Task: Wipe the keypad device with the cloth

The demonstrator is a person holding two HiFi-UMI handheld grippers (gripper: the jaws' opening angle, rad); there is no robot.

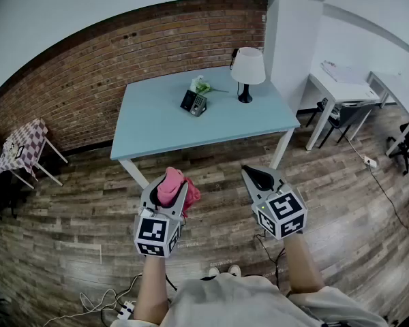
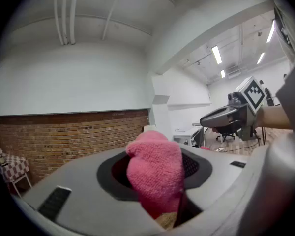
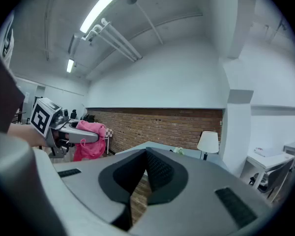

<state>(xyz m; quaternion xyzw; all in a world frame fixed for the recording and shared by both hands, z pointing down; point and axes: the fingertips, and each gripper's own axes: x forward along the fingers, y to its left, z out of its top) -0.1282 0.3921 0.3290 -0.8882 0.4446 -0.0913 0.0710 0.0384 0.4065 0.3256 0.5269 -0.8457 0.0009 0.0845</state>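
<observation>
The cloth [image 2: 156,173], pink, is clamped between the jaws of the left gripper [image 1: 169,181]; the right gripper [image 1: 252,174] is held beside it, jaws pressed together on nothing. The keypad device [image 1: 193,103] is seen well ahead on the blue table [image 1: 157,131], near a lamp [image 1: 247,70]

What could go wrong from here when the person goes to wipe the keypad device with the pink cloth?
1. The pink cloth sticks out loosely from the left gripper; it might slip out during rubbing.
2. The keypad device stands free on the table; a push could slide it unless the shut, empty right gripper steadies it.
3. The lamp and a small green object stand close to it and could be knocked.
</observation>
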